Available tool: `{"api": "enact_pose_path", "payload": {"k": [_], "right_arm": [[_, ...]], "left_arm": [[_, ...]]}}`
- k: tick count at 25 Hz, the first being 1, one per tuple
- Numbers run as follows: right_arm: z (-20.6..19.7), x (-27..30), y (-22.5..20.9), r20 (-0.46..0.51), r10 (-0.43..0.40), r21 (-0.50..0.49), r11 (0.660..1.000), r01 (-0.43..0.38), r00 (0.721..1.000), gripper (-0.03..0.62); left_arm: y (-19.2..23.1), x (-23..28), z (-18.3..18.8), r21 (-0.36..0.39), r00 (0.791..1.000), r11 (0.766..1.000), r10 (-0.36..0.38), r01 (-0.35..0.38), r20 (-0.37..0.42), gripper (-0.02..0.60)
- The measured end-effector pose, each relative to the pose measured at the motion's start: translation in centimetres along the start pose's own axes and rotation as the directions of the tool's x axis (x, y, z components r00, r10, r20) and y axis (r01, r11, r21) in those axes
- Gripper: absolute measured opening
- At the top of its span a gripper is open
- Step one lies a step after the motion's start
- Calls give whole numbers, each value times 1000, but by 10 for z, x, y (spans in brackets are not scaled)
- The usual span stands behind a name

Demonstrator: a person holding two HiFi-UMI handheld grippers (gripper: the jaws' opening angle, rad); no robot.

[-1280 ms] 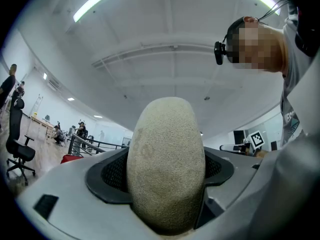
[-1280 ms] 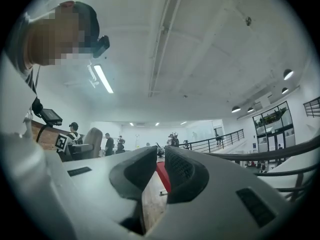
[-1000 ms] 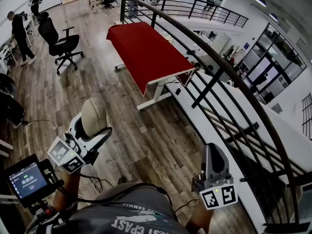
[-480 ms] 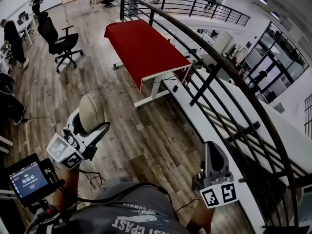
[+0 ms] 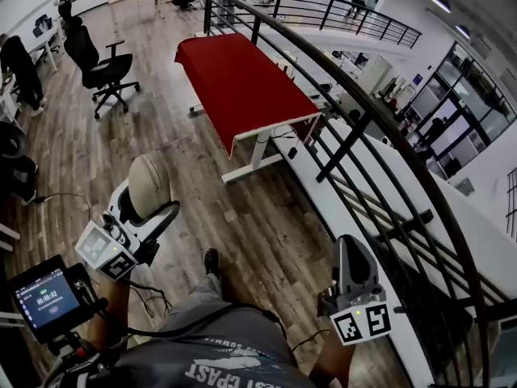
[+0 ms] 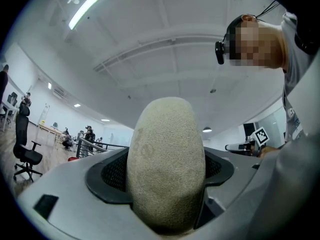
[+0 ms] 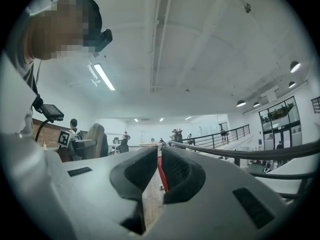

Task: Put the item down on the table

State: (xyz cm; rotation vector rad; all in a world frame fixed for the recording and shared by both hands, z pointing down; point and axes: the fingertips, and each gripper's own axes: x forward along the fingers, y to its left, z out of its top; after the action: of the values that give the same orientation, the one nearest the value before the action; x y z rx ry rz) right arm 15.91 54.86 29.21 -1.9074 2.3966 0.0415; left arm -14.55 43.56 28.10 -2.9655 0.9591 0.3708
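A beige, rough, egg-shaped item [image 5: 149, 184] stands upright between the jaws of my left gripper [image 5: 145, 199], low on the left of the head view. In the left gripper view the item [image 6: 165, 159] fills the gap, and both pads of the left gripper [image 6: 167, 176] press on its sides. My right gripper [image 5: 353, 247] is held at the lower right, pointing ahead. Its jaws [image 7: 159, 153] are shut with nothing between them. The red-topped table [image 5: 242, 83] stands some way ahead on the wooden floor.
A black curved railing [image 5: 347, 107] runs along the right side, close to the right gripper. A black office chair [image 5: 101, 69] stands at the far left. A small screen on a mount [image 5: 44, 297] sits by the left arm. The person's shoe [image 5: 212, 261] shows below.
The person's shoe has come into view on the floor and the view has shifted a little toward the red table. Both grippers keep their places and the left still holds the item.
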Motion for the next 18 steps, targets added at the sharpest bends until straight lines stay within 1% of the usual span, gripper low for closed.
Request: {"api": "enact_pose_path", "payload": {"k": [1,2,9,13,18], "right_arm": [[0,4,-3,-1,-1,0,1000,1,1000,15],[-1,12,-6,-2,-2,1,1000,2,1000,15],[-23,92,-41,-18,-15,13,1000,15,1000,15],[-31,131,-60,-20,-31,26,999,32,999,15],[-35,194,-78,-27,-39,41,998,40,999,15]], "left_arm": [[11,-3,-13,-3,999,1000,26,-26,-21,390],[20,0,-20,-5,999,999,36,-36,-32,390],[85,64,-45,-19,999,999,28,-28,-38,390],[116,95,-53,-18,998,1000,16,-17,-53,390],[170,137,-58,-21,997,1000,18,-19,-71,390]]}}
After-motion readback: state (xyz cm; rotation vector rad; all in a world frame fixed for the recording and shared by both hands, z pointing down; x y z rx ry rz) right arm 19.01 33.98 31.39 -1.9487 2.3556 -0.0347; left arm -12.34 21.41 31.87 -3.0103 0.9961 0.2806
